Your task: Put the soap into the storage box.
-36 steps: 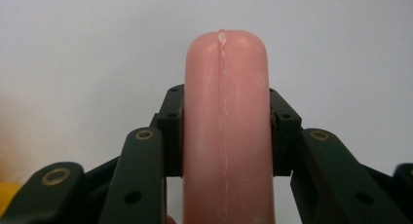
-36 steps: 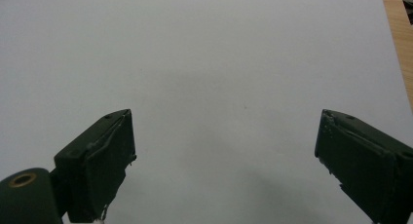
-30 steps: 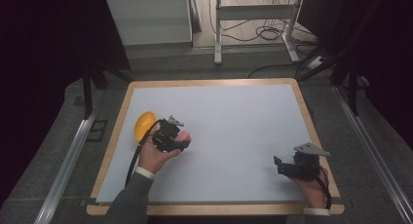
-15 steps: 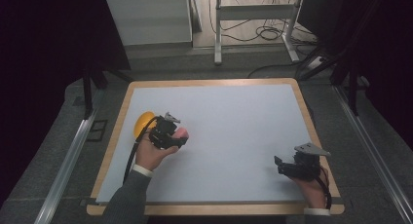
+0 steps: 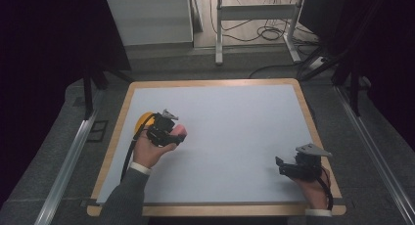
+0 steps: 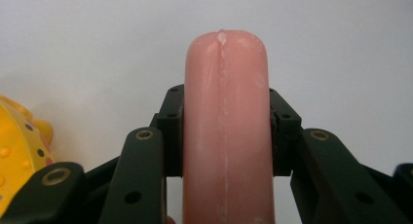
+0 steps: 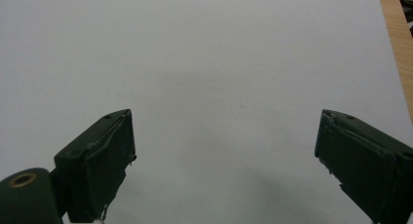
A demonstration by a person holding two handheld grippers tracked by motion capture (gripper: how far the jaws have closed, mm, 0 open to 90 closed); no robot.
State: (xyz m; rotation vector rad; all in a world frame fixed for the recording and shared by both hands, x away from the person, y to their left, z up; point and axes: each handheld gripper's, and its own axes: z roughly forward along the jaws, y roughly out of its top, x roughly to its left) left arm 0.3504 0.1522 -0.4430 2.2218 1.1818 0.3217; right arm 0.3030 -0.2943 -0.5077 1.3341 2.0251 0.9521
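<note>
A pink sausage-shaped toy [image 6: 225,126] is clamped between the jaws of my left gripper [image 6: 225,131], its rounded tip pointing away over the white table. In the high view that left gripper [image 5: 166,129] is over the table's left part, with the pink sausage [image 5: 179,133] poking out to its right. A yellow dotted toy [image 5: 143,121] lies just behind and left of it, and its edge, the yellow toy [image 6: 19,151], is at the left of the left gripper view. My right gripper [image 5: 283,167] is near the front right corner, jaws wide apart over bare table [image 7: 229,87] with nothing between them.
The white table top [image 5: 235,122] has a wooden rim [image 5: 313,122]. Metal rails run along both sides on the grey floor. A desk frame and cables stand beyond the far edge.
My left gripper, holding the pink sausage, has shifted slightly toward the far side of the table, beside the yellow toy. The right gripper has stayed in place.
</note>
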